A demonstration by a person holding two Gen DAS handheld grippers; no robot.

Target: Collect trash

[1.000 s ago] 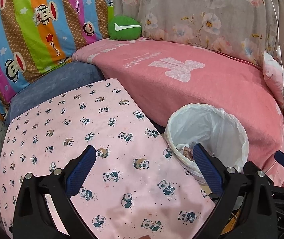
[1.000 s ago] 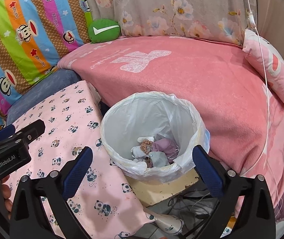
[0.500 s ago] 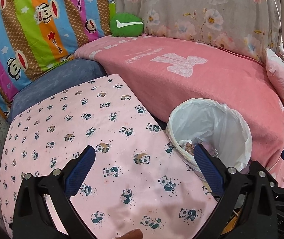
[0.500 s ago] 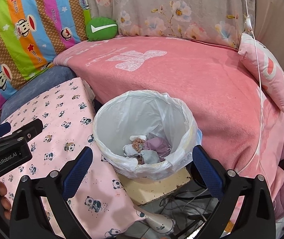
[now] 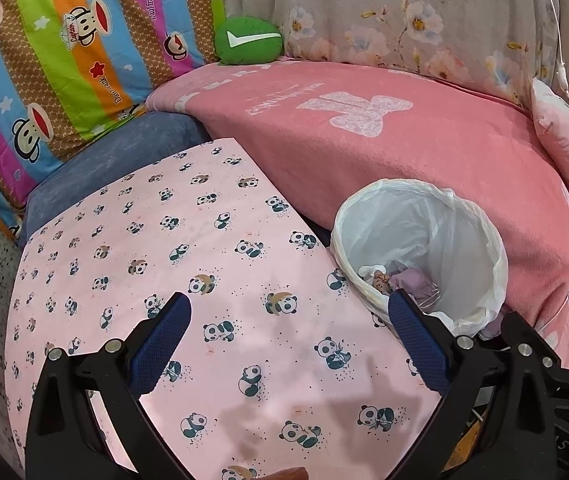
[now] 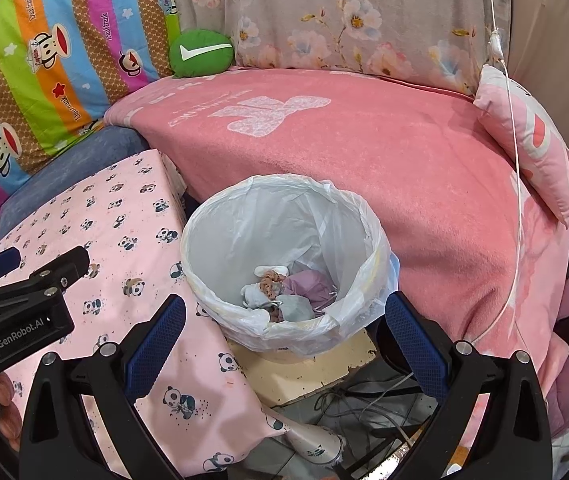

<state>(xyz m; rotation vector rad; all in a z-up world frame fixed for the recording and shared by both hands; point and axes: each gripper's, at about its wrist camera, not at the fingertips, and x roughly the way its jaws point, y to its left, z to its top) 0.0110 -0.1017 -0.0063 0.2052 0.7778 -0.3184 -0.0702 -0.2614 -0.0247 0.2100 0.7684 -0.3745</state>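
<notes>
A trash bin lined with a white plastic bag [image 6: 358, 240] stands between the panda-cloth table and the pink bed; it also shows in the left wrist view [image 5: 480, 236]. Crumpled trash [image 6: 284, 292] lies at its bottom: white, brown, purple and grey pieces. My right gripper [image 6: 284, 320] is open and empty, hovering over the bin's near rim. My left gripper [image 5: 290, 328] is open and empty above the table's panda cloth [image 5: 156, 248], left of the bin. The left gripper also shows at the left edge of the right wrist view [image 6: 24, 296].
A pink blanket covers the bed [image 6: 364, 140] behind the bin. A green cushion [image 6: 200, 53], a striped monkey-print pillow [image 6: 44, 60], a floral pillow [image 6: 344, 20] and a pink pillow [image 6: 528, 140] line the back. Cables [image 6: 364, 396] lie on the floor below the bin.
Both grippers have drawn back and up a little, so the bin sits lower and farther in both views. Both stay open and empty.
</notes>
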